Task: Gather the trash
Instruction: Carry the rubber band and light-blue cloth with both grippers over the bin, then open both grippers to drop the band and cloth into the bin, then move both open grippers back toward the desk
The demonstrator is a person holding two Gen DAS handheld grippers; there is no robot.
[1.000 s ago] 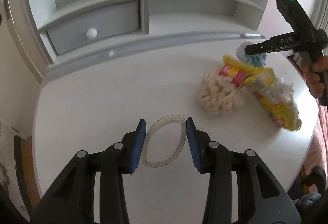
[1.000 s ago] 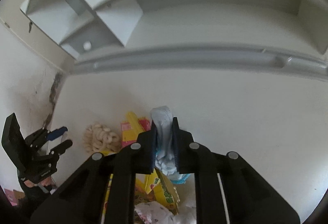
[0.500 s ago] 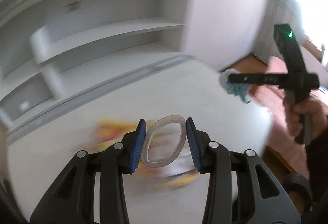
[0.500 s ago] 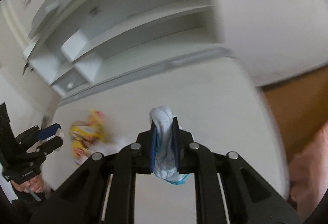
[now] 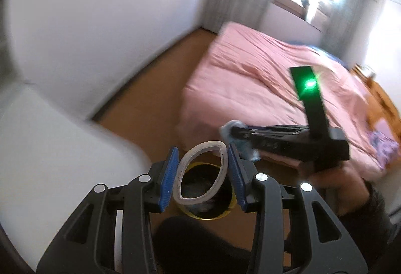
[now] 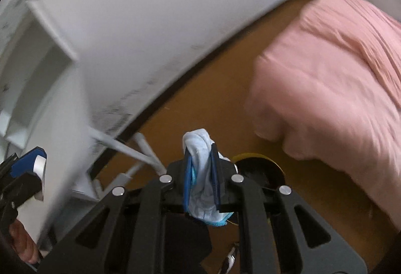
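My left gripper [image 5: 202,175] is shut on a squashed white tape ring [image 5: 185,168], held above a yellow-rimmed black bin [image 5: 226,211] on the floor. My right gripper [image 6: 201,171] is shut on a crumpled white and blue face mask [image 6: 200,188]; the same bin [image 6: 260,168] shows just right of its fingers. In the left wrist view the right gripper [image 5: 231,132] and its mask [image 5: 248,151] hover just right of and beyond my left fingers. In the right wrist view the left gripper [image 6: 32,168] is at the far left edge.
A bed with a pink cover [image 5: 263,78] stands to the right, also in the right wrist view [image 6: 338,88]. The white desk edge [image 5: 50,148] is at left. Brown floor [image 6: 200,98] lies between wall and bed. White desk legs [image 6: 140,151] stand left of the bin.
Both grippers have swung right, away from the desk and its snack litter, to over the floor bin beside the bed. Each still holds its item.
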